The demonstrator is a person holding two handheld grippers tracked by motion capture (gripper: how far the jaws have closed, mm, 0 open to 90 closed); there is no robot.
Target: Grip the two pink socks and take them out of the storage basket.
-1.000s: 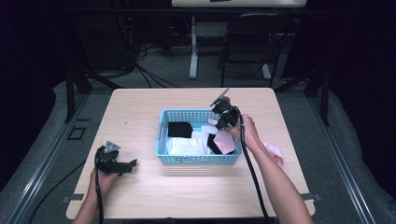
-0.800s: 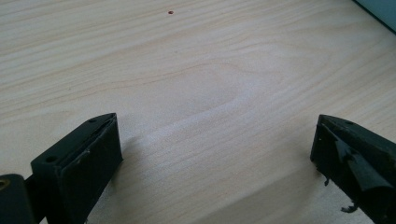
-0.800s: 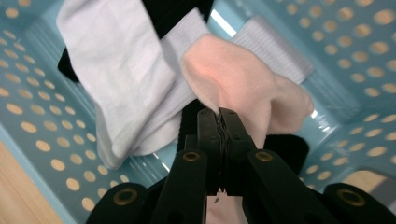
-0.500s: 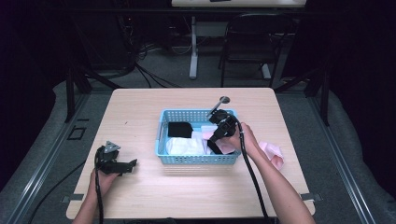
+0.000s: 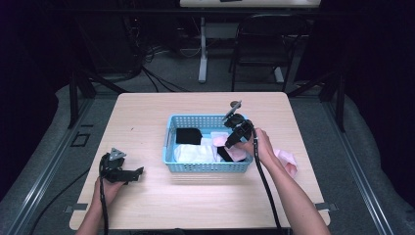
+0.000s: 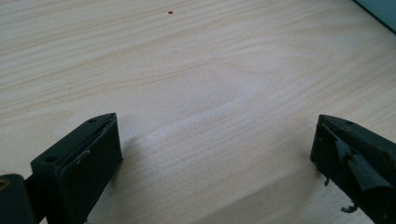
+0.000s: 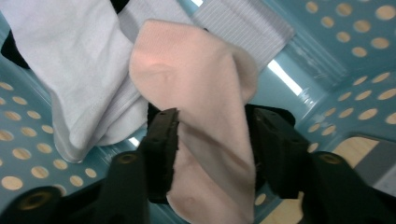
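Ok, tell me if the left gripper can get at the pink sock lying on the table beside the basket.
Probably not from here. The left gripper rests open at the table's left, the blue basket lies between, and the loose pink sock sits past the right hand. It would need a long reach across.

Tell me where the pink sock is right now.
In the high view the pink sock sits in the blue basket's right end, clamped by the right gripper.

We see a light wooden table (image 5: 147, 112) on grey carpet floor (image 5: 58, 122). At twelve o'clock stands a black metal chair (image 5: 259, 44); darkness surrounds everything.
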